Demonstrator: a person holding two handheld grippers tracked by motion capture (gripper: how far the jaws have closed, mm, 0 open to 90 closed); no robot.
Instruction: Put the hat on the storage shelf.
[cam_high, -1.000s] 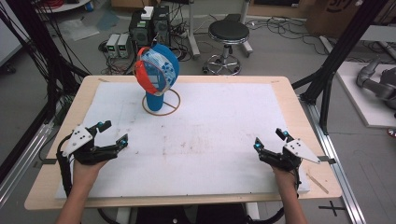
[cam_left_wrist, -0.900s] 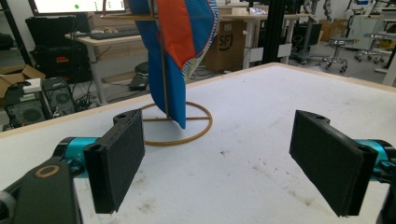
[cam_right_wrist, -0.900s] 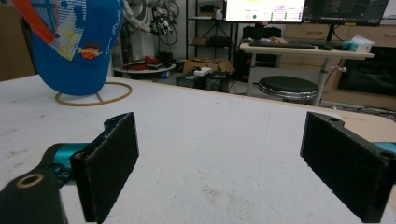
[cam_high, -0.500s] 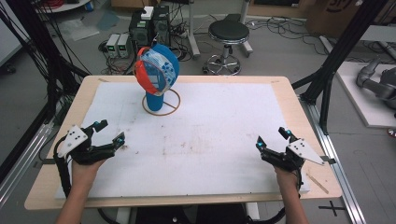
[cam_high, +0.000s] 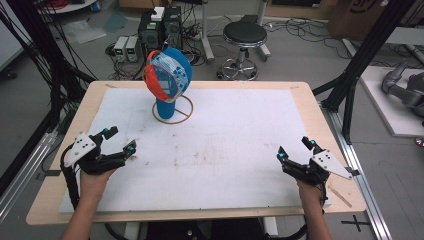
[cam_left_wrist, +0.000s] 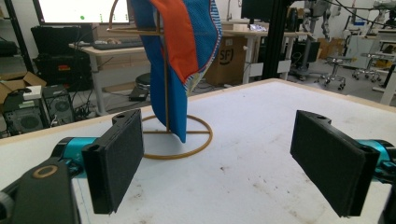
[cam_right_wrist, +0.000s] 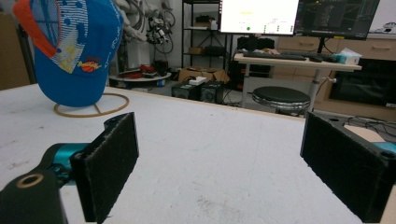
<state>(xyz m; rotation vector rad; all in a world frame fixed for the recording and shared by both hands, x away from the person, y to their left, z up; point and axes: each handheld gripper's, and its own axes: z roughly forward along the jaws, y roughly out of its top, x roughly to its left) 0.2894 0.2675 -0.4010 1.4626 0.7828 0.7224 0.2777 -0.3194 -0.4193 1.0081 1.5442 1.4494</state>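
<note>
Claws left (cam_high: 118, 140) and right (cam_high: 295, 150) gape empty, well apart from the cap (cam_high: 169, 75) on its stand (cam_high: 173, 111).

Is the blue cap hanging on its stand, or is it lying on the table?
On the stand. The blue cap hangs from the gold wire stand, which is upright; both tongs are open and apart from it.

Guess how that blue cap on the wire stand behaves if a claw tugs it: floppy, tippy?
The blue cap looks like soft fabric hanging in folds, so it would probably flop and crumple when grabbed. Its wire stand is a thin ring base with one slim upright, likely light, so a sideways pull may tip or drag it. The orange brim seems stiffer, perhaps the better grip.
</note>
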